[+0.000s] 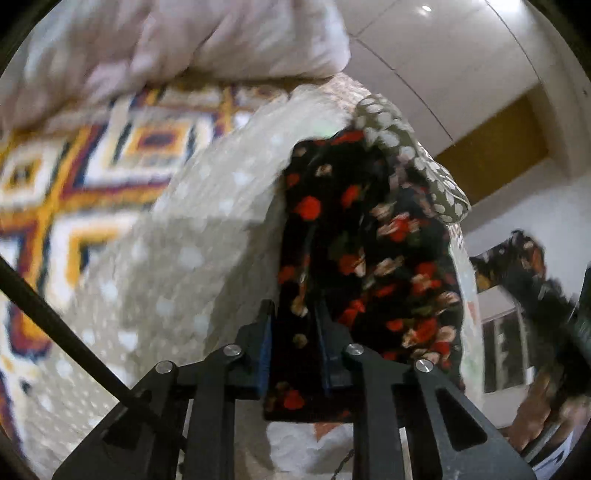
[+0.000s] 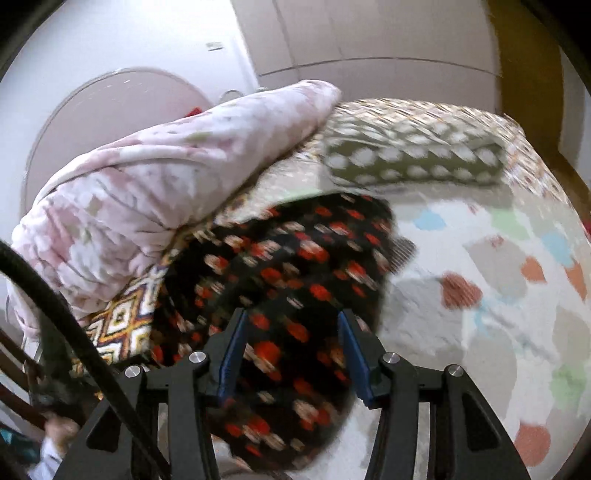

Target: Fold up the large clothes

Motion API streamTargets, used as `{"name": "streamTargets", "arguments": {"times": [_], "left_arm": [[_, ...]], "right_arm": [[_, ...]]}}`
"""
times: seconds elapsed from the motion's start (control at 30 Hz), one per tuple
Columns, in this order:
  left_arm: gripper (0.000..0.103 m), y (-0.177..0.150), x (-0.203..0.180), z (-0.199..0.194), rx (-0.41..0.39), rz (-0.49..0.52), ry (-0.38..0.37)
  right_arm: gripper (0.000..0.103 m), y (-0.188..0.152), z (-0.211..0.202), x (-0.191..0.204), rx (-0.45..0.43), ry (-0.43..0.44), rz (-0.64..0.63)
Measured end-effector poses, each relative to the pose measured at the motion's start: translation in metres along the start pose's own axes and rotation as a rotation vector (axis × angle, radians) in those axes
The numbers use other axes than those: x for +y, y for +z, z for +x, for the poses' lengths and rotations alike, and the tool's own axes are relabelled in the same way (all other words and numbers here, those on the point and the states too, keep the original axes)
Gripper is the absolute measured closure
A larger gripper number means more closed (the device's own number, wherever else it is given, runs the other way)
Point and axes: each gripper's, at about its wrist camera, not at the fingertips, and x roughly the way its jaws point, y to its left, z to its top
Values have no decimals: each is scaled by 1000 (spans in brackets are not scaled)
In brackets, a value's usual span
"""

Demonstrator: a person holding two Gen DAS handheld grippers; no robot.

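The garment is black cloth with red and cream flowers (image 1: 373,251). In the left wrist view my left gripper (image 1: 293,314) is shut on a fold of it, with cloth running between the blue pads and hanging over the bed. In the right wrist view the same garment (image 2: 280,266) lies spread on the bed. My right gripper (image 2: 291,317) is open above it, jaws wide apart with cloth showing between them but not pinched. Both views are motion-blurred.
A pink floral quilt (image 2: 122,206) is heaped at the left of the bed. An olive polka-dot pillow (image 2: 413,158) lies at the far side. A geometric patterned blanket (image 1: 92,155) and a dotted sheet (image 2: 498,295) cover the bed. Wardrobe doors (image 2: 369,33) stand behind.
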Motion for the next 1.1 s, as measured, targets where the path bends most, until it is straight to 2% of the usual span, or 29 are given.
{"name": "streamTargets", "arguments": {"times": [0.17,0.3,0.4,0.43,0.47,0.5,0.53,0.6,0.67,0.73,0.83,0.9,1.0,1.1], "left_arm": [[83,-11,1,-7,-43,-5,-33],[83,-11,-4,-14,-56,5,-48],[83,-13,-4,-16,-49,0,-57],[83,-14,-3,-17,-47,-1,-61],[83,-15,-2,-18,-43,-6,-69],[83,-14,-3,-19,-39,-10,-77],[83,-15,-3,-21,-37,-10,-88],[83,-13,-9,-22,-37,-6,-108],[83,-11,-17,-23,-33,0,-145],[79,-8,-29,-23,-27,16,-194],[76,-4,-54,-19,3,51,-261],[76,0,-61,-12,22,56,-233],[76,1,-52,-3,40,32,-185],[76,-4,-28,-3,65,-14,-142]], "right_arm": [[46,46,53,79,97,20,-195],[40,66,114,132,229,-49,-297],[40,69,156,146,307,-146,-291],[44,68,165,146,319,-158,-283],[75,65,175,145,339,-179,-275],[87,62,182,142,358,-207,-274],[87,60,183,140,360,-204,-265],[91,63,166,128,304,-177,-223],[92,71,146,114,251,-188,-165],[92,80,115,93,188,-214,-88],[92,84,65,84,52,-358,-110],[92,83,46,86,1,-465,-130],[92,84,61,89,28,-514,-138],[91,83,105,100,98,-458,-149]]}}
